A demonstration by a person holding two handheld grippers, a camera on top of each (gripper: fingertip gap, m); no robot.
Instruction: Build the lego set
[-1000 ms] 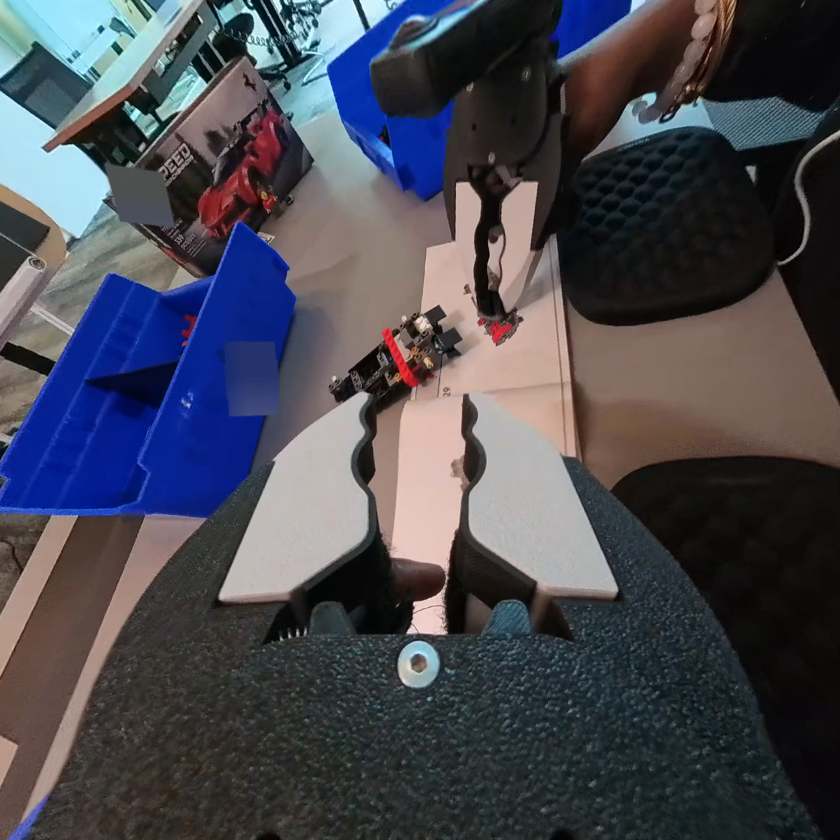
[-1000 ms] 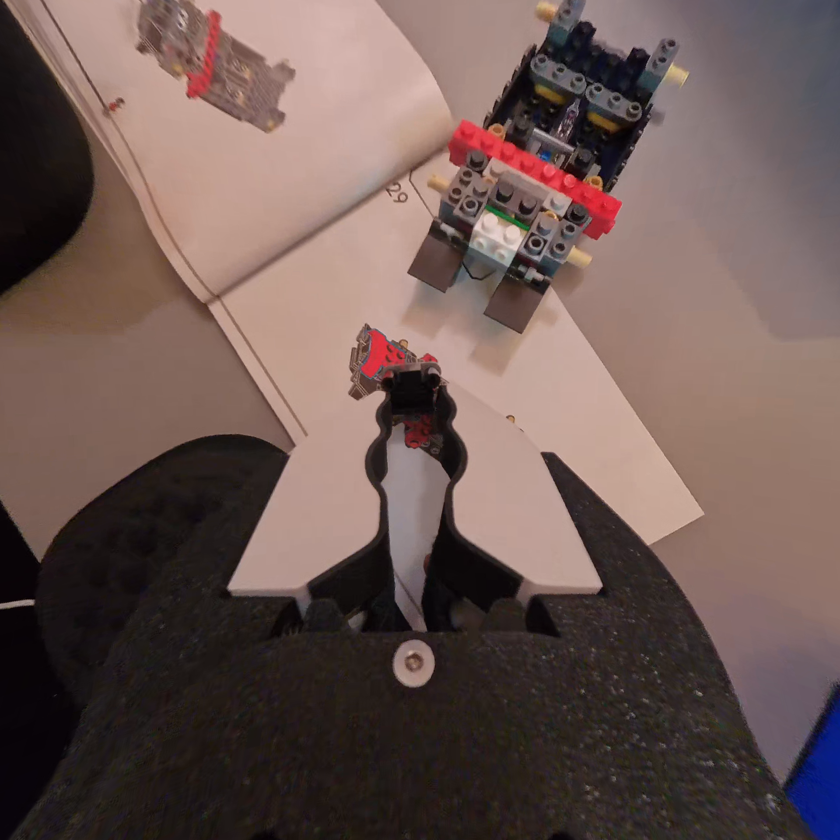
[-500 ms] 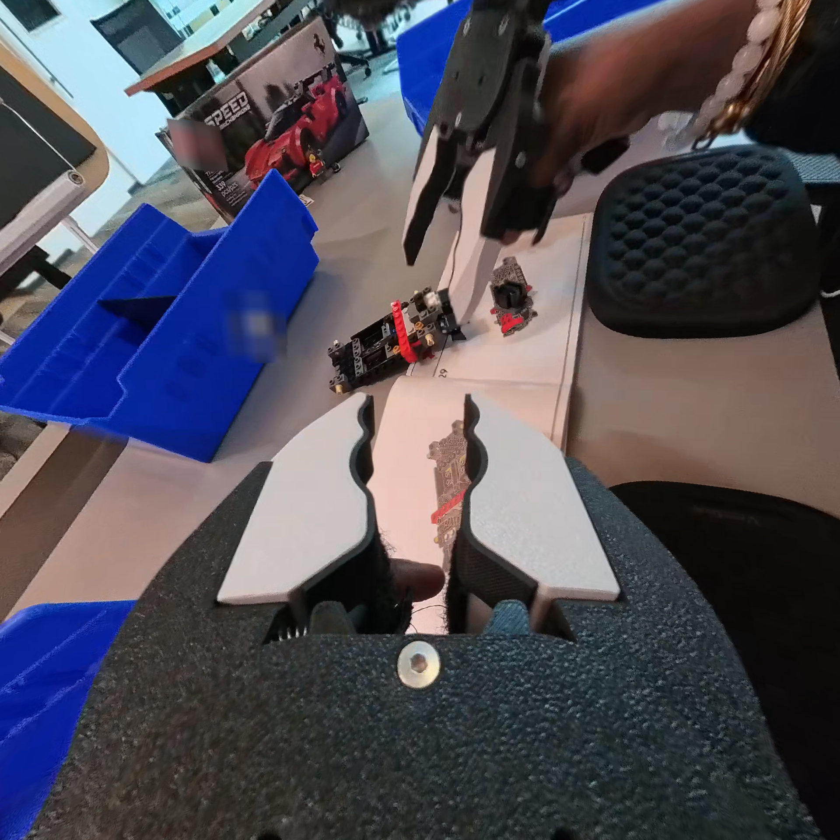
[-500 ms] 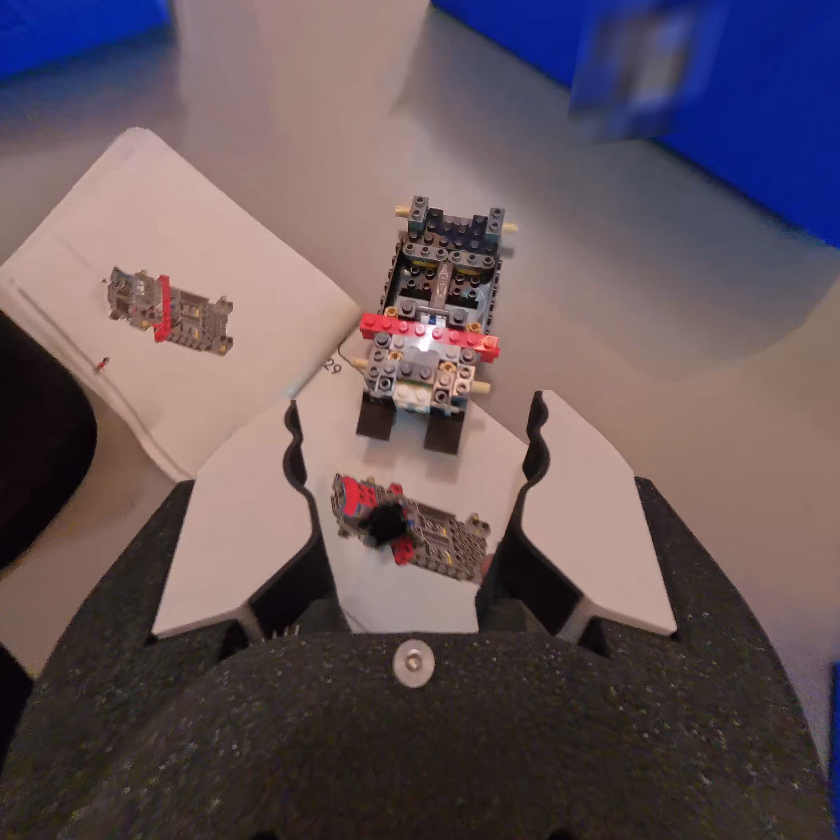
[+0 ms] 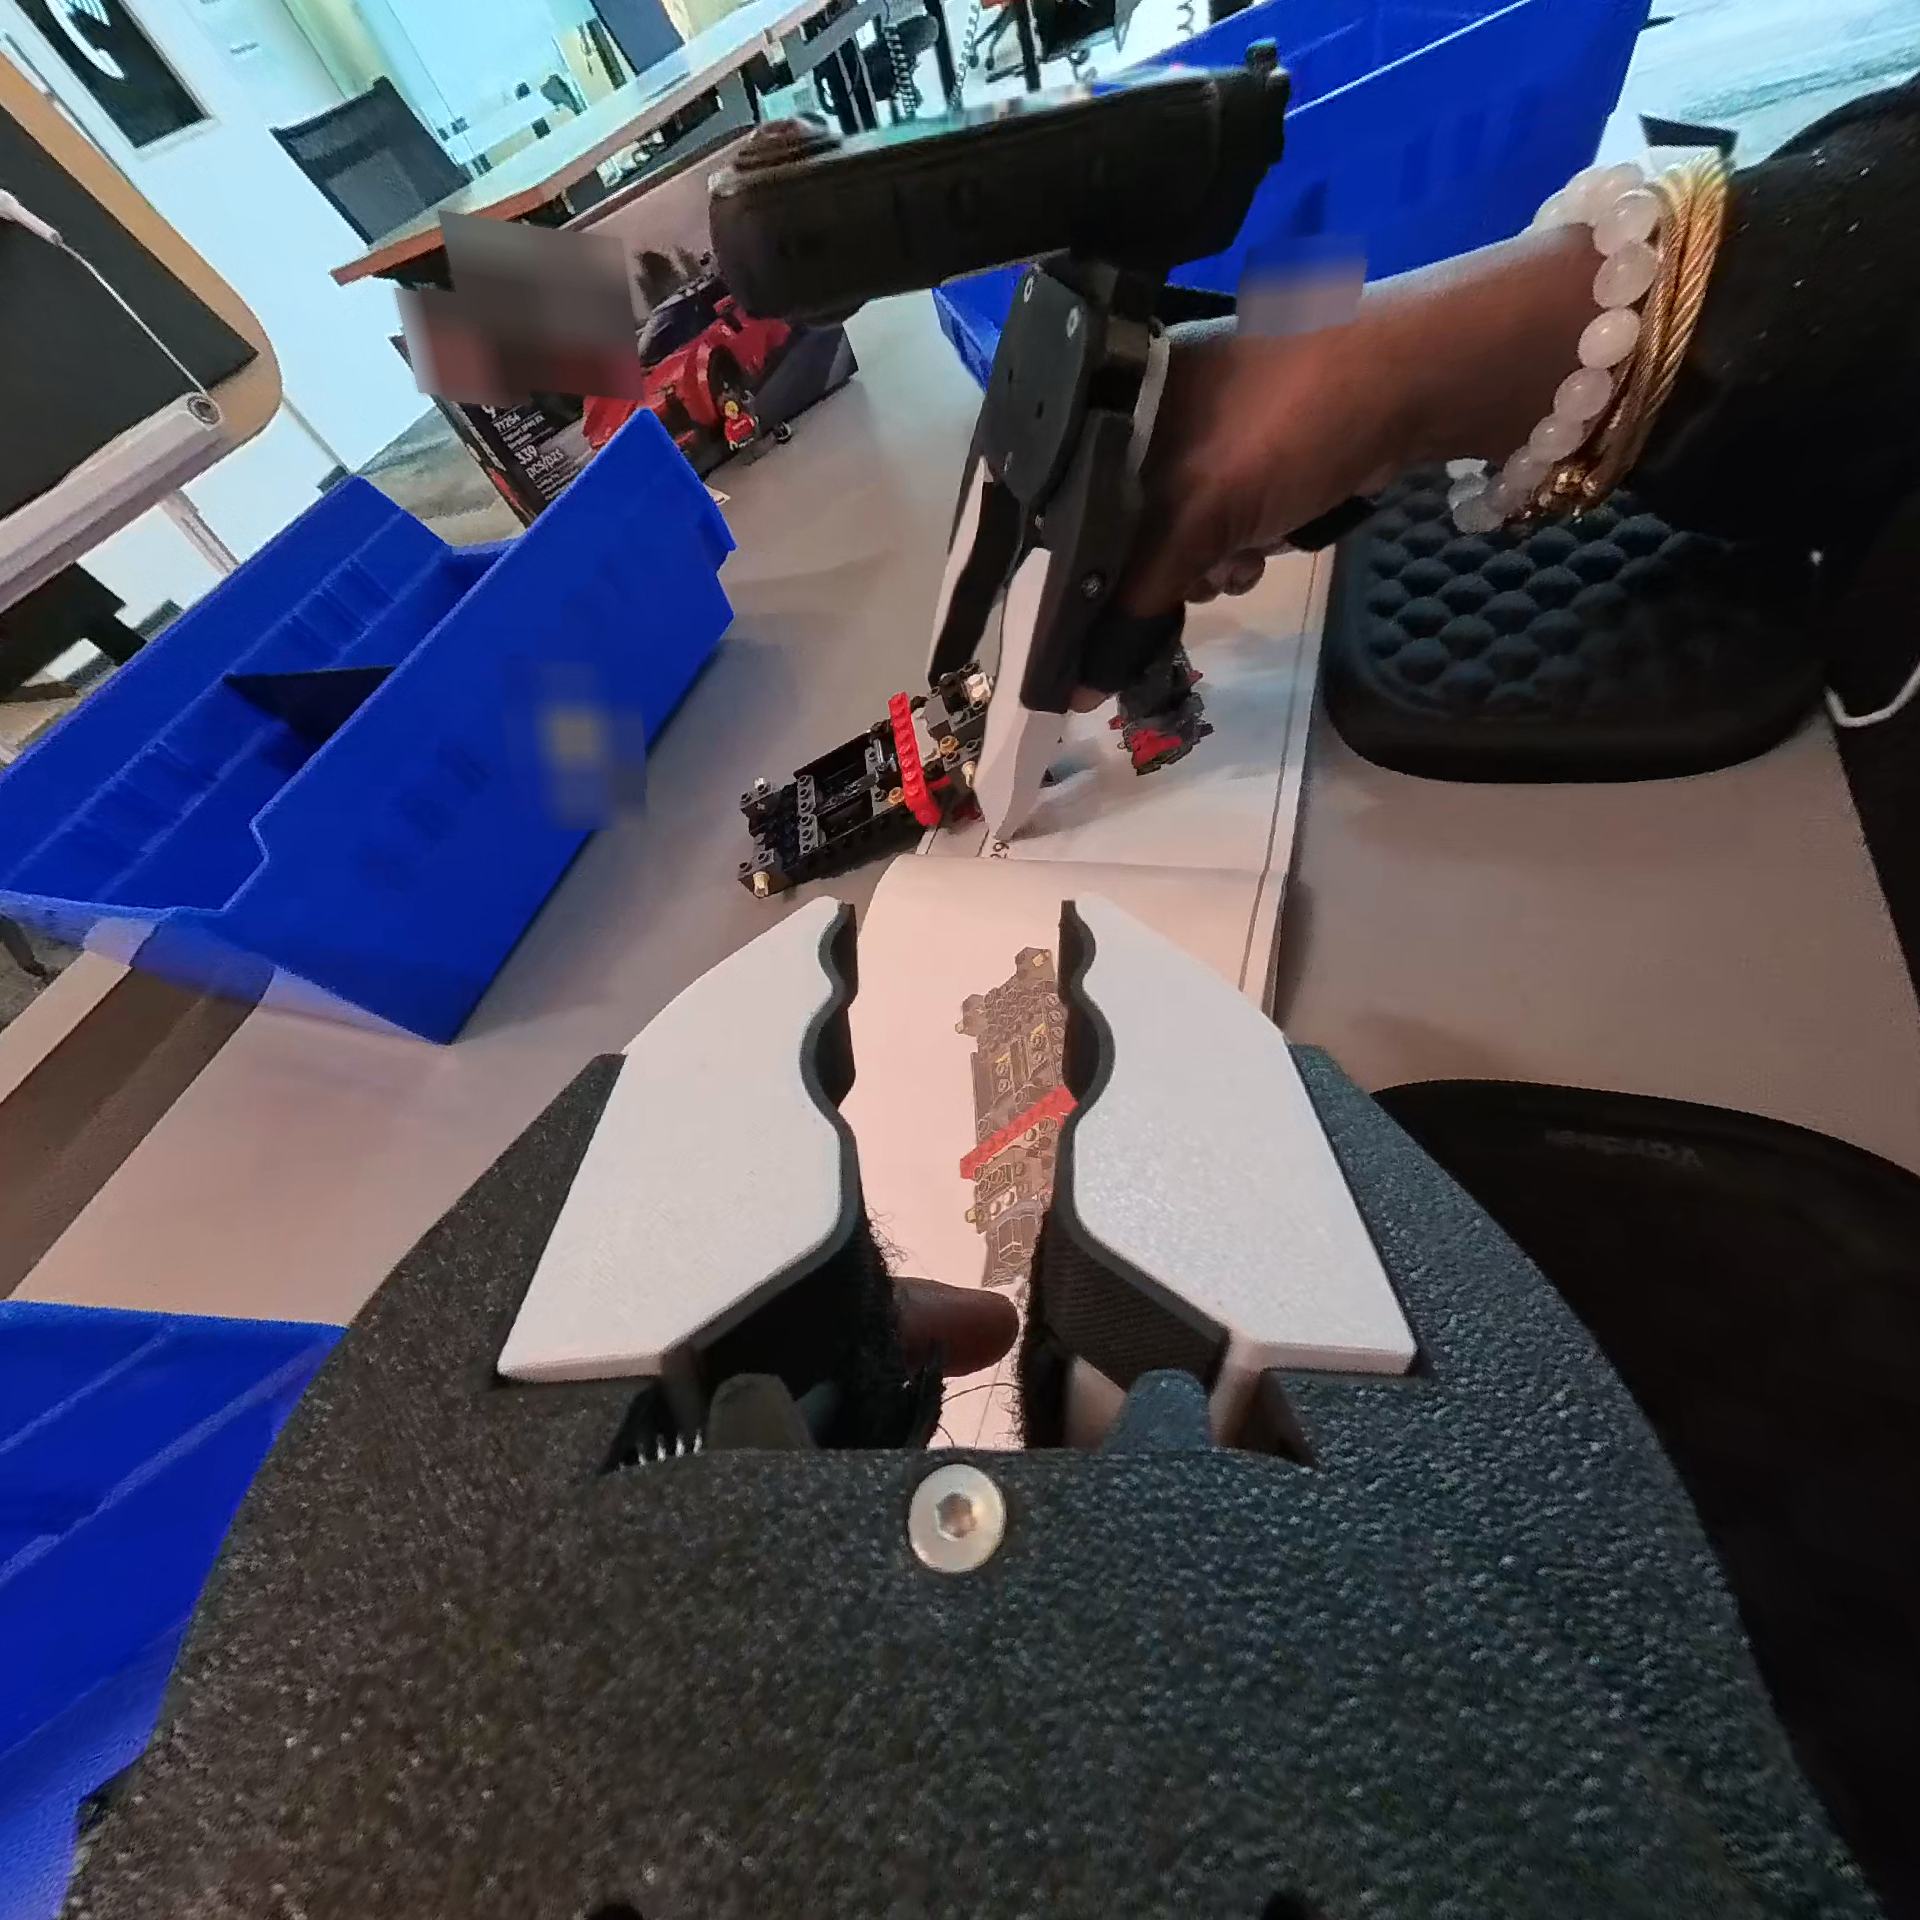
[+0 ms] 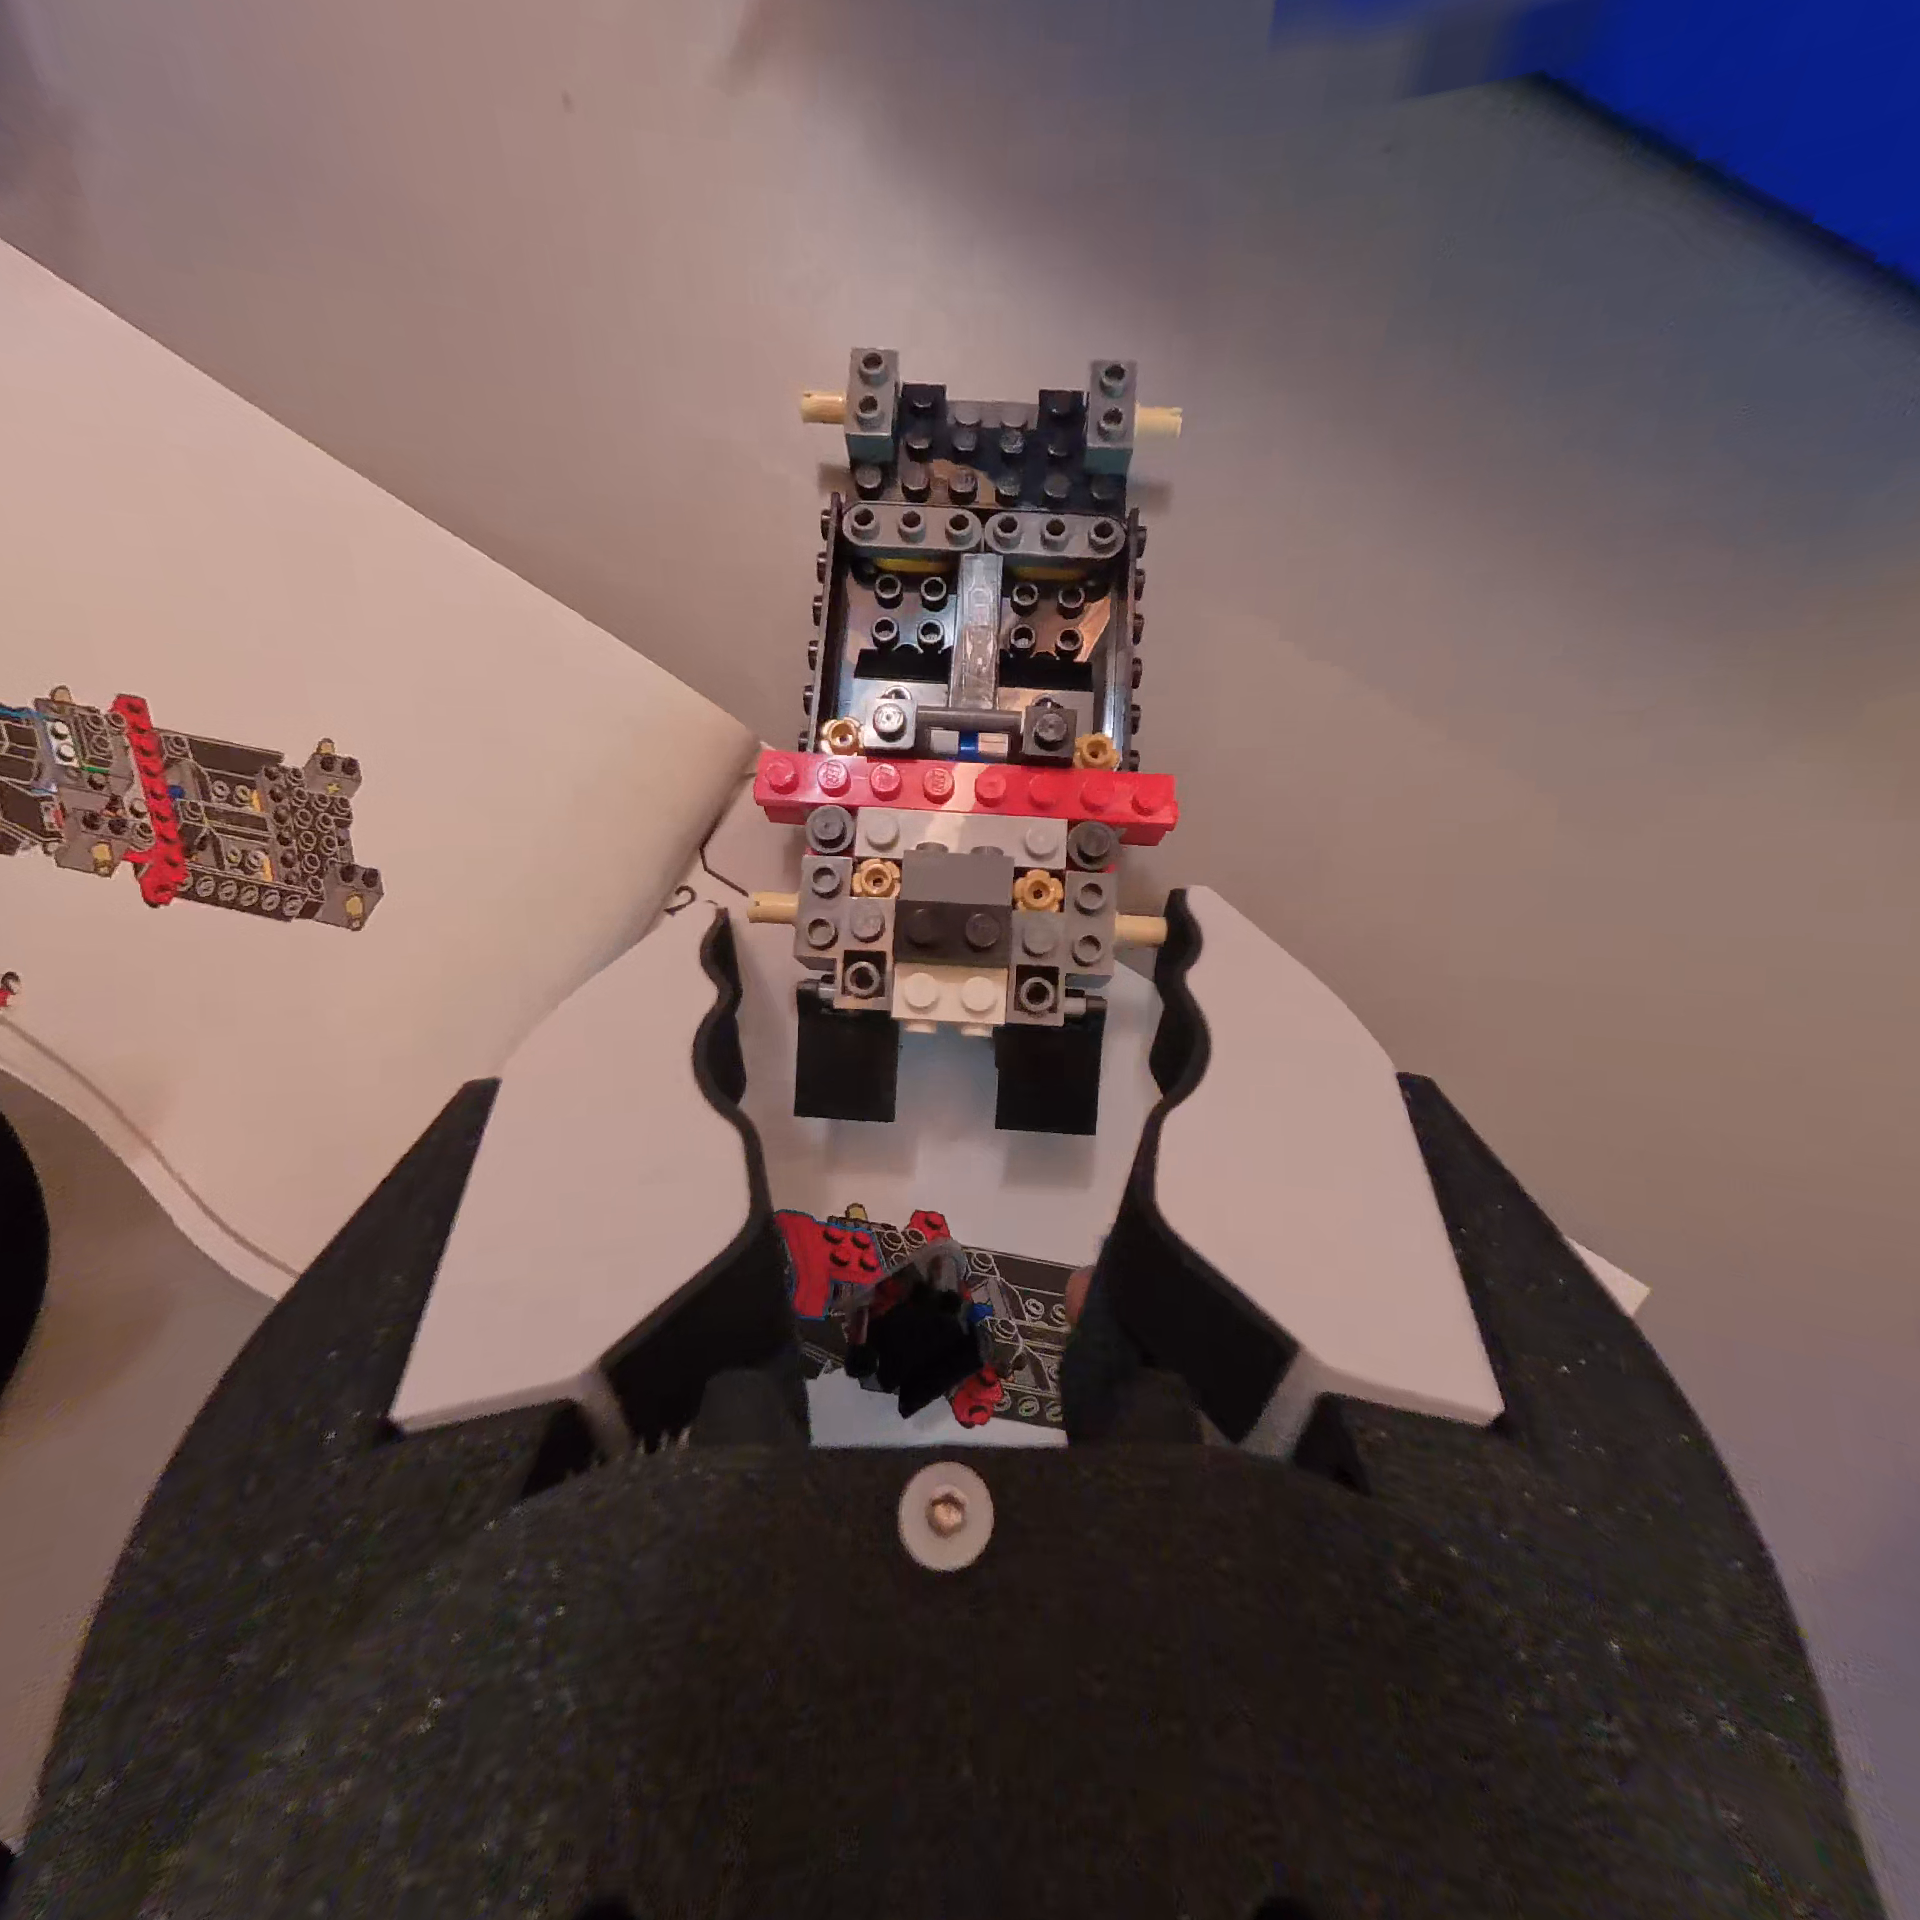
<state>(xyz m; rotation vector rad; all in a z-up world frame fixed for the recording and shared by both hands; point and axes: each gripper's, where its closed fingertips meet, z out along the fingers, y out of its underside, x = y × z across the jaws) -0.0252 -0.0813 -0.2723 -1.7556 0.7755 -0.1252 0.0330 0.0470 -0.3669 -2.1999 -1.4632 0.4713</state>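
The part-built lego car (image 6: pixel 966 665), black and grey with a red cross bar, stands on the table with its near end on the open instruction booklet (image 6: pixel 312 520). My right gripper (image 6: pixel 948 925) is open and empty, with its jaws on either side of the car's near end. A small black piece (image 6: pixel 914 1340) lies on the booklet between the finger bases. In the left wrist view the car (image 5: pixel 831 800) lies ahead, with the right gripper (image 5: pixel 977 748) tilted down over it. My left gripper (image 5: pixel 956 914) is open and empty, low over the booklet (image 5: pixel 1143 852).
A blue bin (image 5: pixel 416 727) stands left of the car, another (image 5: pixel 104 1455) at the near left, and more (image 5: pixel 1455 125) at the back. The lego box (image 5: pixel 707 353) stands behind. Black padded rests (image 5: pixel 1558 644) lie on the right. A person's hand (image 5: pixel 1299 416) holds the right gripper.
My right gripper let go of the small black piece on the booklet, opened wide and moved to straddle the car's near end. My left gripper stayed open and shifted slightly.
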